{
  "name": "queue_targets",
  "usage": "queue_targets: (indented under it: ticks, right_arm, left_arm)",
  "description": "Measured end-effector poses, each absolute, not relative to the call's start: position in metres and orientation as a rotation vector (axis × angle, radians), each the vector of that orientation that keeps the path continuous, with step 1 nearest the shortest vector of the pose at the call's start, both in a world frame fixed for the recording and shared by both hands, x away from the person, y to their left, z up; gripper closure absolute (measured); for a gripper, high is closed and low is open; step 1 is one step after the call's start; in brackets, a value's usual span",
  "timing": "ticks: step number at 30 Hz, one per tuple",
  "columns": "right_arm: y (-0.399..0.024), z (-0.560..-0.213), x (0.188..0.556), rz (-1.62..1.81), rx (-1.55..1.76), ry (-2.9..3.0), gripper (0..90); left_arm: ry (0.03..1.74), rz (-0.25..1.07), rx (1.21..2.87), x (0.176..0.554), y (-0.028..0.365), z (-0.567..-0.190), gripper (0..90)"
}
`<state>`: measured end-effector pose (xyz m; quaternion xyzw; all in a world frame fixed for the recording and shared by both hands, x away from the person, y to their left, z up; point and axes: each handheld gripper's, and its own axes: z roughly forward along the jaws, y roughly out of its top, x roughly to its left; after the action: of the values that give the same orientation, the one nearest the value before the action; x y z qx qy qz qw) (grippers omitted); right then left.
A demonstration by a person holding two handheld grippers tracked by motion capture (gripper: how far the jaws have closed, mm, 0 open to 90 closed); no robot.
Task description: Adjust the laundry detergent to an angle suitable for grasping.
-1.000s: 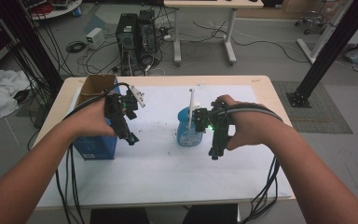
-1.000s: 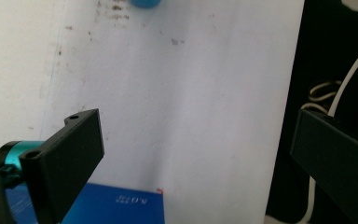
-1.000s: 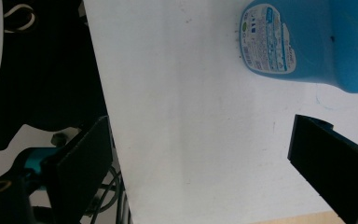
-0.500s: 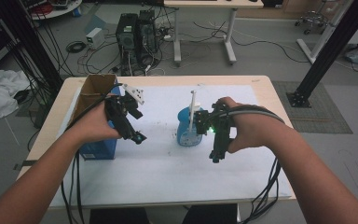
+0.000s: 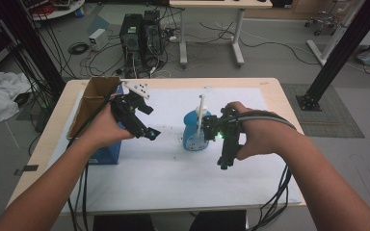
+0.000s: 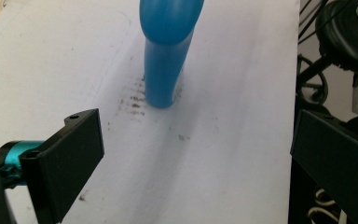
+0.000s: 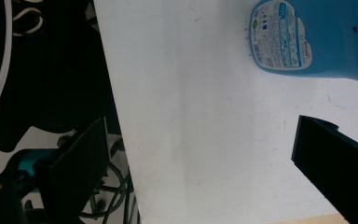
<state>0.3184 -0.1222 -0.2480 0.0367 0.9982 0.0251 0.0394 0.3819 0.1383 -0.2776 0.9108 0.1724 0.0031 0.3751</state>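
White-covered worktop (image 5: 173,178) bearing a blue plastic pump bottle (image 5: 195,132) with white nozzle. Left hand-held gripper (image 5: 150,132) wide-jawed, empty, near the bottle. Right hand-held gripper (image 5: 224,161) likewise spread wide, empty, just beside it.

Glossy blue plastic bottle (image 5: 194,132) on matt white paper sheet (image 5: 173,173).

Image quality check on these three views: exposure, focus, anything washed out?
High view: dim and soft, with a green LED glowing on the right gripper. Left gripper view: bright, paper near washed out, bottle soft, fingers sharp. Right gripper view: bottle label blurred, area off the table edge very dark.
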Motion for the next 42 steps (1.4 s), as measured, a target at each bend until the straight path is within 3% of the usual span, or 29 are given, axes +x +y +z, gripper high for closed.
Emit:
queue_targets:
  ticks: [13, 28, 42]
  right_arm:
    - [-0.125, -0.249, 0.318, 0.074, 0.132, 3.062, 3.5]
    - [-0.131, -0.252, 0.319, 0.090, 0.173, 3.066, 3.4]
    - [-0.133, -0.256, 0.322, 0.079, 0.174, 3.074, 3.3]
  left_arm:
    - [0.464, -0.013, 2.255, 0.387, 0.129, -0.287, 2.6]
    - [0.467, -0.156, 2.168, 0.406, 0.103, -0.313, 2.6]
    - [0.492, -0.145, 2.124, 0.417, 0.083, -0.326, 2.6]
